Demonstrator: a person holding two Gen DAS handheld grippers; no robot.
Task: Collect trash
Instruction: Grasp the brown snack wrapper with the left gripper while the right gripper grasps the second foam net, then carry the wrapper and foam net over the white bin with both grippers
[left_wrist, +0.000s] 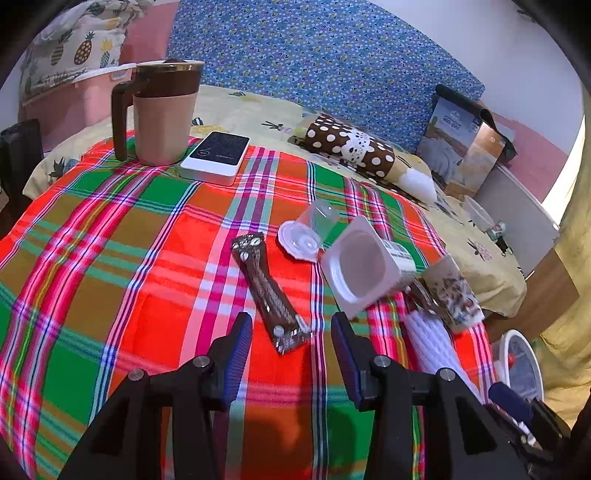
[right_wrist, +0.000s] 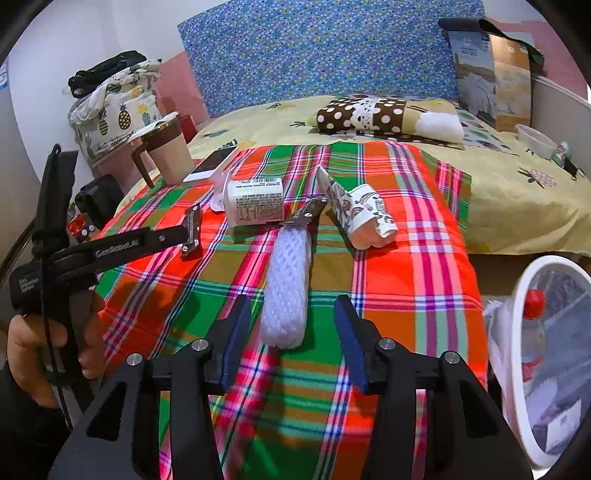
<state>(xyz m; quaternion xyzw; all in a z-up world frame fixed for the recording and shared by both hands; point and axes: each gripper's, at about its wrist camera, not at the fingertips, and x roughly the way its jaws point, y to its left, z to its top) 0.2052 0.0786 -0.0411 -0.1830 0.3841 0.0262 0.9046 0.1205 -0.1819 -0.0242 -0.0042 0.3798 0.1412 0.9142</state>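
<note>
Hovering over the plaid cloth (left_wrist: 110, 258), the left claw (left_wrist: 291, 325) gapes around a brown snack wrapper (left_wrist: 267, 291). The right claw (right_wrist: 293, 317) stands open around a white foam net sleeve (right_wrist: 286, 280), not touching it.

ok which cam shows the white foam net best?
Right wrist. The white foam net lies unobstructed, full length, on the plaid cloth ahead of the open right gripper. Left wrist shows it only partly, at the frame's right, partly hidden behind that gripper's finger.
</note>
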